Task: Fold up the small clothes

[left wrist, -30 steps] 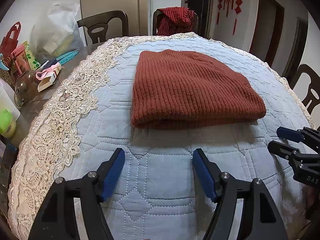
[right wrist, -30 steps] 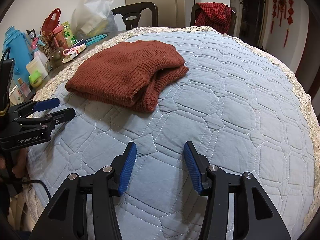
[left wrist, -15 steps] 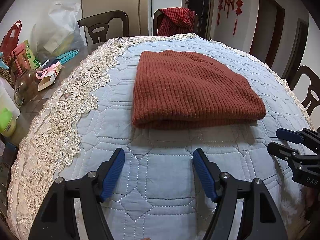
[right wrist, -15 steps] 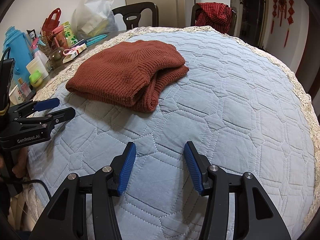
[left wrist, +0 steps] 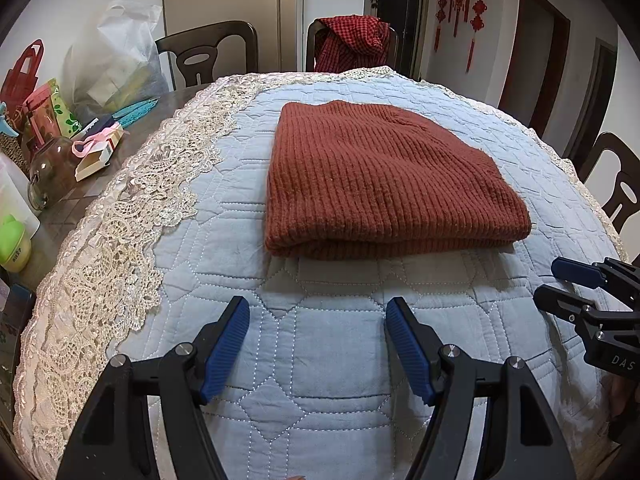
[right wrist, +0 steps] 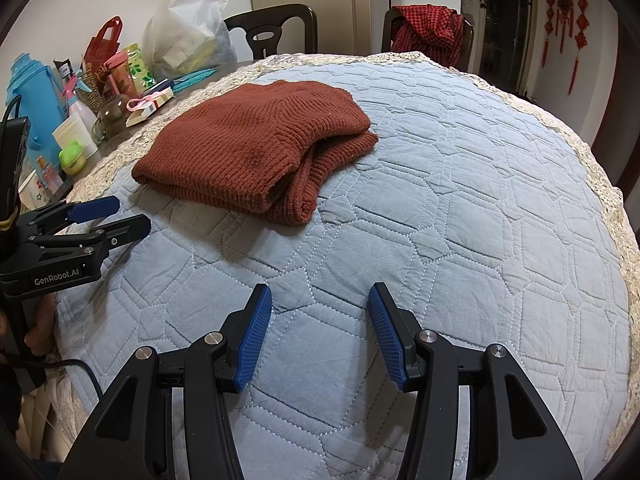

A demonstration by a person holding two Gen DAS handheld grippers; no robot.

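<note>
A rust-red ribbed knit sweater lies folded into a thick rectangle on the pale blue quilted cloth over the table. In the right wrist view the sweater sits left of centre, its folded layers showing at the near right corner. My left gripper hovers over bare quilt just short of the sweater's near edge, open and empty. It shows from the side as the left gripper. My right gripper is open over bare quilt, to the right of the sweater. The right gripper shows at the right edge.
Clutter crowds the table's left side: a white plastic bag, a blue flask, a glass jar, a green cup. Dark chairs stand behind, one with a red checked garment. Lace trim edges the quilt.
</note>
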